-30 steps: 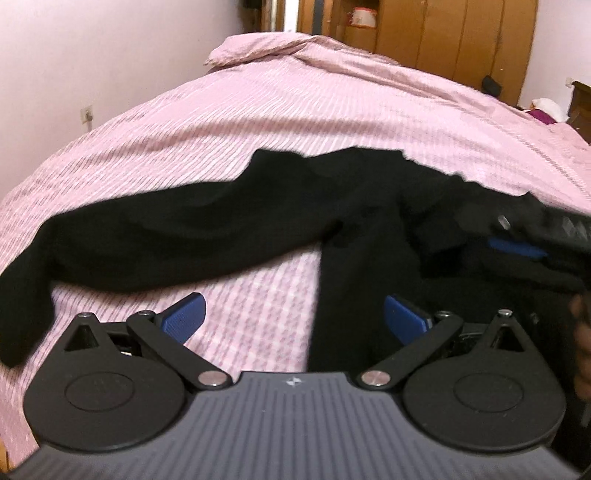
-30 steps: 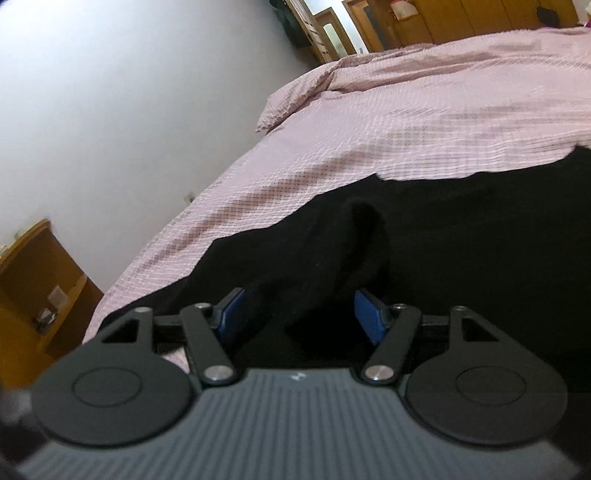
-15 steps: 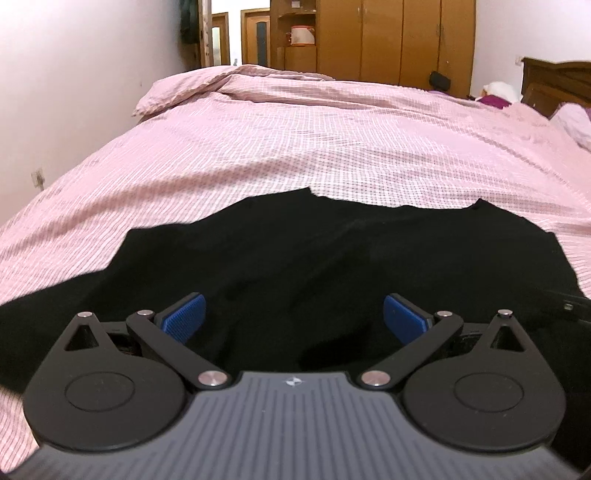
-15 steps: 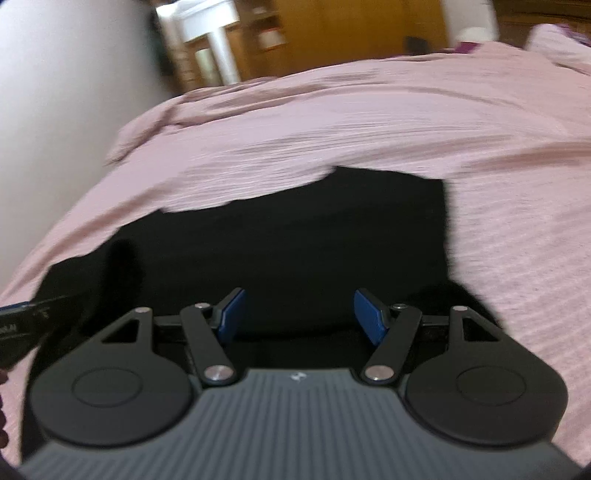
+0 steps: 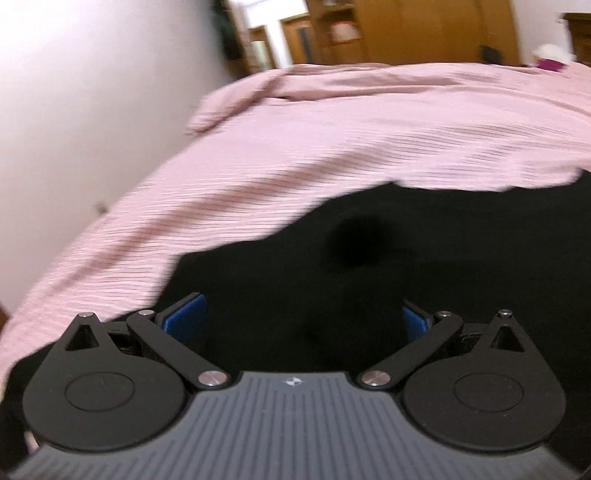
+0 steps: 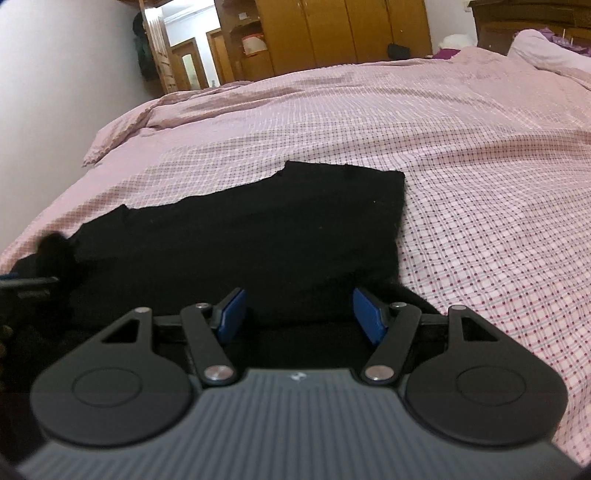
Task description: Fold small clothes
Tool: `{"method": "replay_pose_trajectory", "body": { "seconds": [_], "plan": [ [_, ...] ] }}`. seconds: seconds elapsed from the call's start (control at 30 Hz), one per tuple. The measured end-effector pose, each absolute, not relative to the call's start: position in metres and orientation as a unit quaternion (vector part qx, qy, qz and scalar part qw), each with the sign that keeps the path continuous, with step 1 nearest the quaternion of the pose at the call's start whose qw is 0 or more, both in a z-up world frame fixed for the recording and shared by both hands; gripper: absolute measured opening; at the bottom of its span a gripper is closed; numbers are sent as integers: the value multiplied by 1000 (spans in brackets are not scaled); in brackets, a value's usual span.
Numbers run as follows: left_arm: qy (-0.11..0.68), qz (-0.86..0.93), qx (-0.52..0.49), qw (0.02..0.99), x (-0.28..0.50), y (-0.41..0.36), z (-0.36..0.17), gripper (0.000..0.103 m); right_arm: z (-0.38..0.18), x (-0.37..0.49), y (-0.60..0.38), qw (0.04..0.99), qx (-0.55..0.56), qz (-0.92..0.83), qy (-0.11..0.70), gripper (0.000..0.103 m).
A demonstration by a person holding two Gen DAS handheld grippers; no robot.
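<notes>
A black garment (image 6: 266, 229) lies spread flat on the pink checked bed cover (image 6: 480, 155). In the left wrist view the same black garment (image 5: 406, 258) fills the lower right, blurred by motion. My left gripper (image 5: 301, 323) is open, its blue pads wide apart, low over the garment's left part. My right gripper (image 6: 299, 312) is open and empty, low over the garment's near edge. The left gripper's tip (image 6: 26, 284) shows at the far left of the right wrist view.
The white wall (image 5: 74, 110) runs along the bed's left side. Wooden wardrobes (image 6: 351, 29) and a doorway (image 6: 188, 66) stand beyond the bed. A pillow (image 6: 546, 48) lies at the far right. Bare bed cover stretches to the right of the garment.
The long sleeve that lay out to the left now lies on the body of the garment. Both grippers stay open; the left one has swung left, the right one towards the right edge.
</notes>
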State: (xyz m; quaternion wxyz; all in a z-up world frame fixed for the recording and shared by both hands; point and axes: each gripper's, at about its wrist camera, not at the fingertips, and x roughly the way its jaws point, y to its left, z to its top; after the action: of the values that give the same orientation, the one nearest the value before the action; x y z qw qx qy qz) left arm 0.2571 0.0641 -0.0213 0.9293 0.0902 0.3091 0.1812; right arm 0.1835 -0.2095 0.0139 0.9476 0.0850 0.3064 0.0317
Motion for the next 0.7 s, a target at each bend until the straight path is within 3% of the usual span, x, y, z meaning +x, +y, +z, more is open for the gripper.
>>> {"method": "replay_pose_trajectory", "body": {
  "seconds": [0.27,0.47,0.57,0.7],
  "plan": [
    [295,120,35,947,244,88,8,103,27,184,-214,953,99,24,284,66],
    [347,125,63,927,261,79,-28,103,3,201,-220,949,79,26,303,65],
    [339,118,17,933,258,90,-41,103,-7,201,-221,955,74,44,284,74],
    [342,115,20,932,257,90,-38,103,-7,201,-218,955,69,45,284,76]
  ]
}}
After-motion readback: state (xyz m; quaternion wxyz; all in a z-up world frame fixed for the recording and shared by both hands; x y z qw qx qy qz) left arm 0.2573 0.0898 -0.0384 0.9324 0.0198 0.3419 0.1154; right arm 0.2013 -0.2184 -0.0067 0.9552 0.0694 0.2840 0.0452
